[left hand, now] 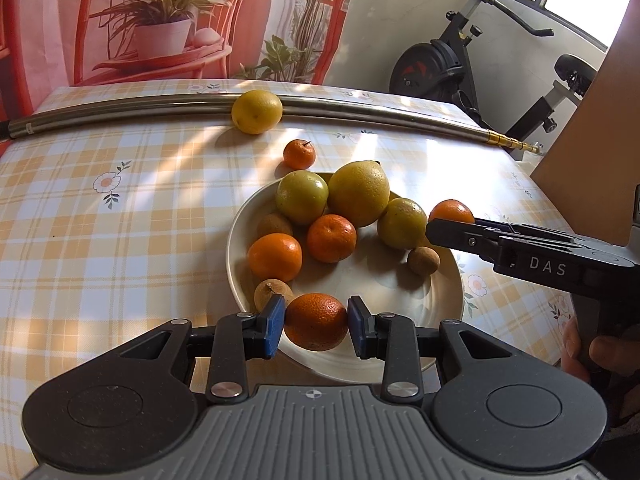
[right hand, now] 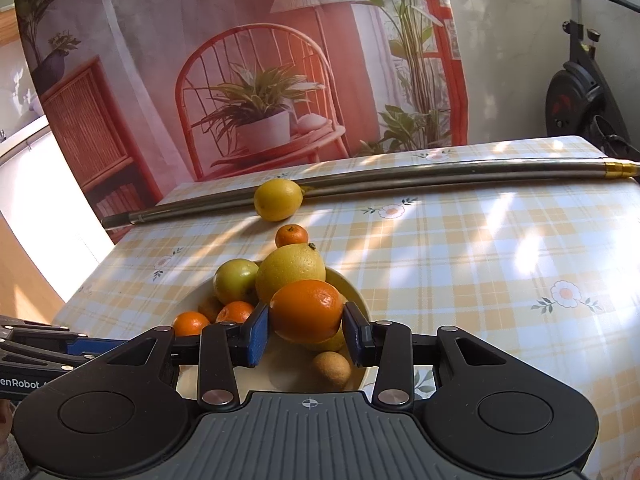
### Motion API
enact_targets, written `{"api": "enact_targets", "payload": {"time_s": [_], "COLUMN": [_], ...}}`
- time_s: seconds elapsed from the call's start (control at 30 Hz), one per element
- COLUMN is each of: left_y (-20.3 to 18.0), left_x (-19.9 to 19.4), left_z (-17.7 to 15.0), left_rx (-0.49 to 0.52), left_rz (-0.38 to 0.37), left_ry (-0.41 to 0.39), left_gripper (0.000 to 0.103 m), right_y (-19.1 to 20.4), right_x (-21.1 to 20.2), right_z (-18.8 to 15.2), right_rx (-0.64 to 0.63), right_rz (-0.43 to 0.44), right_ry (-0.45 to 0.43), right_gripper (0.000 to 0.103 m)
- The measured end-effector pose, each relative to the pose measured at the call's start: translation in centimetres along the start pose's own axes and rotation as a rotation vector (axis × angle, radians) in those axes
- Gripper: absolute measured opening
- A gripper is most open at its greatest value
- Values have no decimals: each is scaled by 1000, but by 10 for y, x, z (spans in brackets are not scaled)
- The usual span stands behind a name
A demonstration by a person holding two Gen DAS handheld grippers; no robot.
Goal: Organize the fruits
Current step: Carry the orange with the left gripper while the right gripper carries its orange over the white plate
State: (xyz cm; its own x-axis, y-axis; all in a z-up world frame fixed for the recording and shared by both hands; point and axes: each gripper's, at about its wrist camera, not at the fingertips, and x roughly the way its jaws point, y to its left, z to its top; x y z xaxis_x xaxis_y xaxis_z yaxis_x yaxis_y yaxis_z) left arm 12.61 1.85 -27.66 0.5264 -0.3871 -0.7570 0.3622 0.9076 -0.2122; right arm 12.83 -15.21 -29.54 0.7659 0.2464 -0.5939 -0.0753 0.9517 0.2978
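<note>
Holding one orange apiece, both grippers sit over the near part of the plate. The left gripper has its blue pads clamped on a dark orange at the plate's near rim; whether the fruit rests on the plate or hangs just above it cannot be told. The right gripper is clamped on a bright orange above the right side of the plate, over a greenish fruit and a small brown fruit.

Most of the sorting looks finished. The plate already carries a large yellow citrus, two green fruits, two more small oranges and several small brown fruits, all crowded toward the far and middle parts. The near right part of the plate is bare, so there is room for the two held oranges.

Two pieces remain loose on the checked tablecloth: a small tangerine just beyond the plate's far rim, and a lemon farther off, touching the metal pipe that lies across the far side of the table.

My reading is that the job is well past halfway: setting down the two held oranges, then fetching the tangerine and the lemon, would complete it.
</note>
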Motion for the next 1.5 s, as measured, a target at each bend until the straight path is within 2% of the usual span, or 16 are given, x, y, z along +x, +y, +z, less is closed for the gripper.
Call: {"api": "enact_targets", "payload": {"time_s": [0.37, 0.73, 1.03, 1.5], "left_y": [-8, -12, -15, -16], "left_x": [13, 10, 11, 6], "left_z": [-3, -7, -10, -11], "left_rx": [76, 97, 113, 127], "left_rz": [34, 52, 56, 78], "left_ry": [20, 11, 29, 17], "left_gripper": [36, 37, 40, 40], "right_y": [1, 7, 9, 11], "right_x": [3, 12, 13, 11], "right_z": [-13, -18, -18, -16], "right_rx": [10, -7, -12, -25], "right_rz": [13, 44, 48, 52], "right_ry": [39, 73, 75, 67], "right_gripper": [36, 36, 36, 36]}}
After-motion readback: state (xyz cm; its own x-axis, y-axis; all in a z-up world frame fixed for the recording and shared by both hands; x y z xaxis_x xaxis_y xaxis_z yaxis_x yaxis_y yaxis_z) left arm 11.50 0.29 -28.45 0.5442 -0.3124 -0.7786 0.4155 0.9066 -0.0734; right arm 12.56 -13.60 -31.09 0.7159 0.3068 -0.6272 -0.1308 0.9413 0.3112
